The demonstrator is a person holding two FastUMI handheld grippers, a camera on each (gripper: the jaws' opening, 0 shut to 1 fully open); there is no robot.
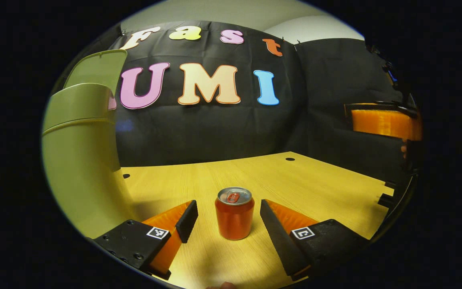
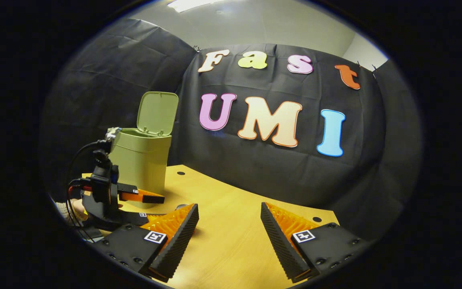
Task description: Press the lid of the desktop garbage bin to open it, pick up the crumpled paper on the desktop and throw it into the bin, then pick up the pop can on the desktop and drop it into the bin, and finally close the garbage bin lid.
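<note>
Here's the wooden desktop [image 1: 315, 188], pale grain under warm light, with a few small dark holes dotted near its far edge. In the left gripper view the green garbage bin [image 1: 80, 160] looms large at the left edge of the desktop, tall and close, its lid [image 1: 94, 70] swung up and standing open above the rim. Over at the right edge of that view, an orange and black piece of the right gripper [image 1: 383, 122] hangs above the desktop, well apart from the action, too cropped there to read its fingers. Nothing sits between the can and the bin except bare wood and the left finger itself. And there's the pop can [image 1: 234, 213], upright on the desktop, pull tab facing up, standing squarely between the fingers of the left gripper [image 1: 227, 218]. The jaws are spread wide, a clear gap of wood showing on each side of the can, neither finger touching it; the can sits around the level of the fingertips. Switch to the right gripper view: the right gripper [image 2: 229, 224] is low over the middle of the desktop, jaws wide apart, just bare wood between them. Off to its left stands the bin, lid upright, near the desktop's far left corner, and in front of the bin the left gripper is down low with cables trailing and a hand [image 2: 72, 210] behind it. The can is hidden from here.
</note>
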